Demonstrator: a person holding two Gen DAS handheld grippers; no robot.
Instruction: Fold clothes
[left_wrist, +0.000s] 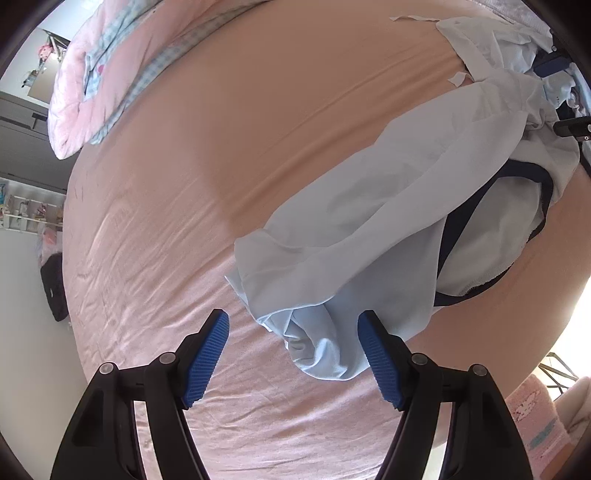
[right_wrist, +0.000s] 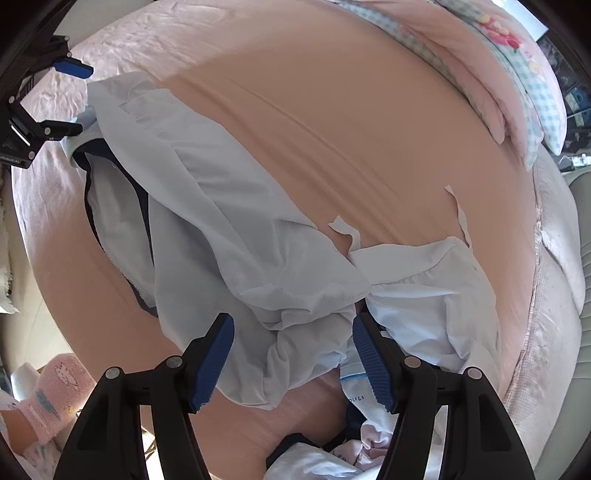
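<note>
two spread grippers, left (left_wrist: 293, 356) and right (right_wrist: 293, 360), hover over a pale garment (left_wrist: 343, 236) on pink bedding (left_wrist: 147, 258), perhaps untouched.

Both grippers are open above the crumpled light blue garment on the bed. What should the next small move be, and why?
Probably lower both grippers and pinch the garment at its two ends to pull it flat. The left gripper and right gripper both stand open with bunched cloth below them, pads not pressing, and the garment lies twisted on the pink sheet.
</note>
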